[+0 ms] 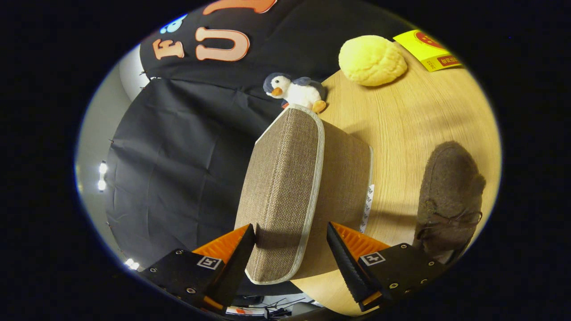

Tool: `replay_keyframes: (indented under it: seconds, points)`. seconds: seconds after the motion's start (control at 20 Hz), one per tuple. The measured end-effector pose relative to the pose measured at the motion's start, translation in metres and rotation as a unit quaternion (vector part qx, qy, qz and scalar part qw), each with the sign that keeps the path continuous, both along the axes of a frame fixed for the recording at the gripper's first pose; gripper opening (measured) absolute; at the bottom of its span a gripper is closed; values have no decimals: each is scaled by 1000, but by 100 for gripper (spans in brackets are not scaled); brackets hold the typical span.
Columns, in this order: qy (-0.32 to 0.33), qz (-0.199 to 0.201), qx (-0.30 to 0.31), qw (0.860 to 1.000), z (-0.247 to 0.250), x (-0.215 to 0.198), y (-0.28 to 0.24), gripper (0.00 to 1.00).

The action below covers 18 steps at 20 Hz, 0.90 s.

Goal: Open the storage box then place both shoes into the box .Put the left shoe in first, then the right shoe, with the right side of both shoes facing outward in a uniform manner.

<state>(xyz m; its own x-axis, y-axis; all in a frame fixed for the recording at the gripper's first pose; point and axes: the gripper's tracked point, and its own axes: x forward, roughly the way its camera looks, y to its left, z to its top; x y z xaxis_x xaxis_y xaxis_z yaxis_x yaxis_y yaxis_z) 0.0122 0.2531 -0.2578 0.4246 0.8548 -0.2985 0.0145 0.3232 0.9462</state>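
The tool (pixel 291 243) is spread wide, straddling the near end of the storage box (pixel 303 187), a woven brown fabric box with pale piping along its edges. One finger sits touching or just beside the box's lid face; the other stands apart from the box wall, so nothing is gripped yet. The camera is rolled, so the tabletop (pixel 401 133) reads as tilted. The box stands on the tabletop and its lid looks closed, flush along the piped seam.

One shoe, a brown fuzzy moccasin (pixel 448 196) with a lace bow, lies on the tabletop just beside the box, on the side away from the lid. Beyond the box sit a plush penguin (pixel 294 91), touching or just behind its far corner, a yellow sponge-like lump (pixel 372 60) and a yellow card (pixel 428 49).

My judgement: the opening step is just starting. The risks are these. Closing across the whole box end would squeeze the soft walls instead of catching the lid flap. A light box could also slide or tip when the lid is pulled, nudging the penguin or the moccasin.
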Motion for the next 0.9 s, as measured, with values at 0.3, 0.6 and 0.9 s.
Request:
replay_keyframes:
  seconds: [0.3, 0.6, 0.9]
  points:
    - [21, -13, 51, 998, 11, -3, 10, 87]
    - [21, -33, 74, 996, 23, -6, -12, 59]
    - [6, -72, 136, 988, 63, 1, -26, 18]
